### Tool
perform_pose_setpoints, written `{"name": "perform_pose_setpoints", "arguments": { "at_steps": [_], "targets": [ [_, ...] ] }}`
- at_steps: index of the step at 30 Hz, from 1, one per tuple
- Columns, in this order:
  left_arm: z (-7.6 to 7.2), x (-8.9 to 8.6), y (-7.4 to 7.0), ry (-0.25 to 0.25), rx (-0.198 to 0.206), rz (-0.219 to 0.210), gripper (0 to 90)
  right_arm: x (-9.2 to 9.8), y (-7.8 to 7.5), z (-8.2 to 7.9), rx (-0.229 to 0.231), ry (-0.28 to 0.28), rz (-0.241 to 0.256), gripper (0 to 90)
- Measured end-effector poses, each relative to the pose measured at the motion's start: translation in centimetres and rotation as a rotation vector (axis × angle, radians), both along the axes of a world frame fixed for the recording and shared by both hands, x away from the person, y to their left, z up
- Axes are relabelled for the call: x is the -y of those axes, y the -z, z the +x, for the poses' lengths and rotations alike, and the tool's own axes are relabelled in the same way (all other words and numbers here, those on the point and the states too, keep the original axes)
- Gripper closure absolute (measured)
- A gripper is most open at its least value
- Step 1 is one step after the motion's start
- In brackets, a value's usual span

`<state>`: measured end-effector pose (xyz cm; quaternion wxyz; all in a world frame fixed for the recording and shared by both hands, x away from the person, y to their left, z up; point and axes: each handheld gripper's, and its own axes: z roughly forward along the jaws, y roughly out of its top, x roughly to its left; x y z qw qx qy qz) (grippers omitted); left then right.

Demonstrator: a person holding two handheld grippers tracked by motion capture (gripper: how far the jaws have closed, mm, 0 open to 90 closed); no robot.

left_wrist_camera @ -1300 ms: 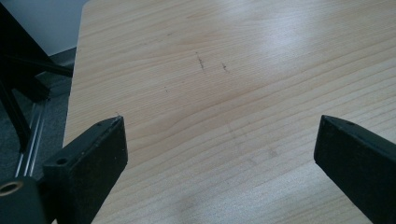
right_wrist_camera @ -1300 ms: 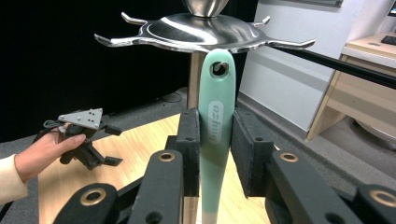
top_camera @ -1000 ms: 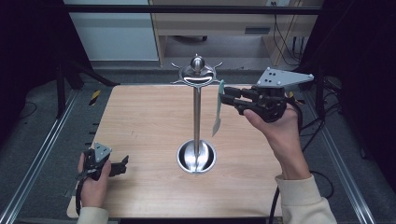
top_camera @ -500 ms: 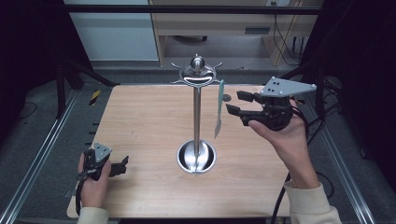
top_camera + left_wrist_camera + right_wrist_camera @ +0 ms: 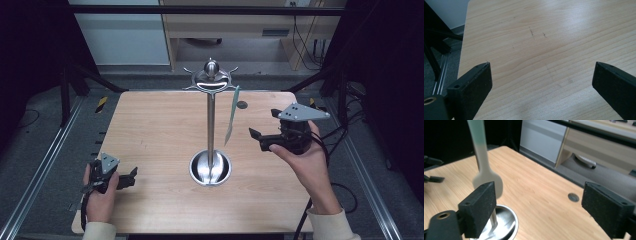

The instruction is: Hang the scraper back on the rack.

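A metal stand (image 5: pixel 211 125) with curved hooks at its top rises from a round base (image 5: pixel 210 168) in the middle of the wooden table (image 5: pixel 150 130). A slim green-and-white utensil (image 5: pixel 232 115) hangs from a hook on its right side, free of both grippers. My right gripper (image 5: pixel 264 124) is open, just right of the utensil and apart from it. In the right gripper view the utensil (image 5: pixel 484 157) hangs blurred beyond the left jaw, above the base (image 5: pixel 506 220). My left gripper (image 5: pixel 129 178) is open over bare wood (image 5: pixel 541 50) at the front left.
A small dark round hole (image 5: pixel 242 105) marks the table's far right part, also seen in the right gripper view as a hole (image 5: pixel 573 197). A wooden desk (image 5: pixel 250 25) and a grey cabinet stand behind the table. Metal rails (image 5: pixel 45 160) run along the left side.
My right gripper has drawn back from the utensil's top, to the right and lower, with its jaws open. The utensil now hangs free. The left gripper has not moved.
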<state>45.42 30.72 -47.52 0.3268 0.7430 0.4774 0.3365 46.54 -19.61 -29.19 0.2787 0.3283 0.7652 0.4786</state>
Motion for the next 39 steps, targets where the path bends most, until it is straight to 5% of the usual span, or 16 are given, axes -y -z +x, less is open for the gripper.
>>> {"name": "perform_pose_setpoints", "arguments": {
  "at_steps": [22, 28, 29, 39],
  "targets": [
    [0.0, 0.0, -0.1, 0.008, -0.001, -0.004, 2.5, 1.7, 8.1, 1.2, -0.099, 0.092, -0.019, 8.2],
    [0.0, 0.0, -0.1, 0.009, -0.007, -0.005, 2.5, 2.2, 10.4, 1.9, -0.145, 0.112, -0.065, 9.6],
    [0.0, 0.0, -0.1, 0.01, -0.008, -0.006, 2.5, 2.3, 11.3, 2.1, -0.147, 0.124, -0.102, 10.0],
    [0.2, 0.0, -0.2, 0.015, -0.003, -0.014, 2.5, 2.5, 14.8, 2.2, -0.133, 0.143, -0.161, 11.7]
  ]
}}
